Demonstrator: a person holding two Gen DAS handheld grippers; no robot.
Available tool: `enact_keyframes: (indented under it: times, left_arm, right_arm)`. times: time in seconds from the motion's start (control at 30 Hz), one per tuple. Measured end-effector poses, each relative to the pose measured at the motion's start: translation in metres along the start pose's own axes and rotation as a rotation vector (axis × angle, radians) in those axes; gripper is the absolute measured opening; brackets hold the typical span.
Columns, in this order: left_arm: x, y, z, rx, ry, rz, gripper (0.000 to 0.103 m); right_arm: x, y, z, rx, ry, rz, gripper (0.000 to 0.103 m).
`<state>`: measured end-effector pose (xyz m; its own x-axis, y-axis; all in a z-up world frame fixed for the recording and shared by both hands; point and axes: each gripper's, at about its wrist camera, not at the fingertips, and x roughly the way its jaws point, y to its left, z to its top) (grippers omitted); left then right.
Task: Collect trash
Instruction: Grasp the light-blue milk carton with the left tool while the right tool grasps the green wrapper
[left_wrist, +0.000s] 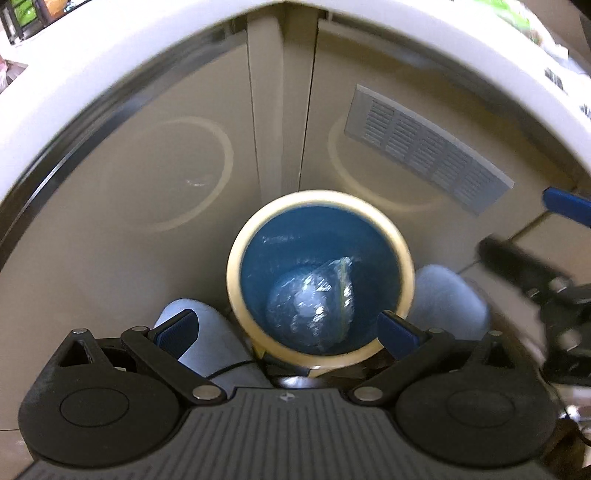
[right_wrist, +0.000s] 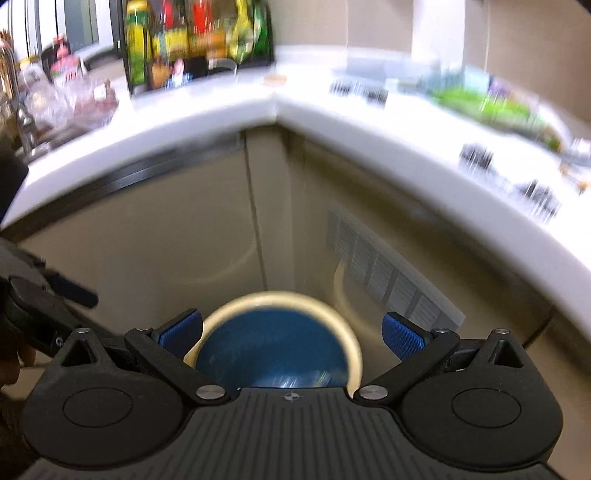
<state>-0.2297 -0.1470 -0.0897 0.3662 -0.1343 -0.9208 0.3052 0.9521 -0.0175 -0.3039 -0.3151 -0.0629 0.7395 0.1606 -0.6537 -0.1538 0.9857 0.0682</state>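
Observation:
In the left wrist view a round bin (left_wrist: 233, 273) with a cream rim and a blue inside stands on the floor in a cabinet corner. A crumpled piece of clear plastic trash (left_wrist: 314, 299) lies at its bottom. My left gripper (left_wrist: 288, 330) hovers open over the near rim, nothing between its blue pads (left_wrist: 177, 330). The right gripper (left_wrist: 537, 232) shows blurred at the right edge. In the right wrist view the right gripper (right_wrist: 291, 334) is open and empty above the same bin (right_wrist: 277, 297). The left gripper (right_wrist: 55, 290) enters from the left.
Beige cabinet doors meet behind the bin, one with a grey vent grille (left_wrist: 424, 147). A white countertop (right_wrist: 332, 122) above carries bottles, packets and clutter, all blurred. Two light blue slippers (left_wrist: 448, 299) stand on the floor beside the bin.

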Motion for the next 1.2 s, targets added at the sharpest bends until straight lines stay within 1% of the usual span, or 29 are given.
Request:
enact_keyframes:
  times: [0.1, 0.17, 0.27, 0.33, 0.4, 0.53, 0.6, 0.67, 0.83, 0.9, 0.93, 0.97, 1.07, 1.13, 1.2]
  left_arm:
    - [-0.018, 0.006, 0.024, -0.055, -0.051, -0.030, 0.103]
    - [-0.035, 0.006, 0.046, -0.065, -0.115, -0.037, 0.103]
    - [-0.058, -0.001, 0.082, -0.071, -0.223, -0.016, 0.103]
    - [-0.068, -0.008, 0.107, -0.074, -0.265, -0.030, 0.103]
    - [-0.074, -0.016, 0.133, -0.094, -0.286, -0.070, 0.103]
    - [-0.072, -0.040, 0.185, -0.123, -0.329, -0.106, 0.103]
    - [-0.065, -0.056, 0.213, -0.132, -0.334, -0.136, 0.103]
    - [-0.057, -0.075, 0.241, -0.145, -0.330, -0.174, 0.103]
    - [-0.032, -0.111, 0.298, -0.177, -0.326, -0.231, 0.103]
    - [-0.015, -0.125, 0.317, -0.180, -0.296, -0.308, 0.103]
    - [-0.008, -0.132, 0.326, -0.192, -0.279, -0.327, 0.103]
    - [-0.001, -0.138, 0.333, -0.215, -0.274, -0.328, 0.103]
    - [0.016, -0.158, 0.355, -0.242, -0.258, -0.308, 0.103]
    - [0.025, -0.169, 0.367, -0.235, -0.240, -0.305, 0.103]
    - [0.032, -0.170, 0.374, -0.233, -0.231, -0.332, 0.103]
  right_arm:
    - [-0.022, -0.015, 0.023, 0.022, -0.115, -0.024, 0.103]
    - [-0.035, -0.032, 0.040, 0.057, -0.196, -0.050, 0.103]
    - [-0.045, -0.066, 0.064, 0.141, -0.289, -0.092, 0.103]
    - [-0.042, -0.094, 0.078, 0.212, -0.305, -0.123, 0.103]
    - [-0.036, -0.125, 0.089, 0.296, -0.319, -0.132, 0.103]
    - [-0.008, -0.186, 0.104, 0.475, -0.281, -0.147, 0.103]
    - [0.011, -0.204, 0.112, 0.543, -0.254, -0.132, 0.103]
    - [0.026, -0.222, 0.116, 0.604, -0.251, -0.114, 0.103]
    - [0.057, -0.244, 0.124, 0.697, -0.244, -0.112, 0.103]
    - [0.064, -0.251, 0.123, 0.722, -0.255, -0.098, 0.103]
    - [0.066, -0.253, 0.124, 0.725, -0.265, -0.104, 0.103]
    - [0.069, -0.254, 0.125, 0.715, -0.269, -0.107, 0.103]
    - [0.075, -0.254, 0.130, 0.642, -0.260, -0.115, 0.103]
    - [0.078, -0.253, 0.131, 0.606, -0.262, -0.124, 0.103]
    - [0.077, -0.256, 0.129, 0.629, -0.281, -0.150, 0.103]
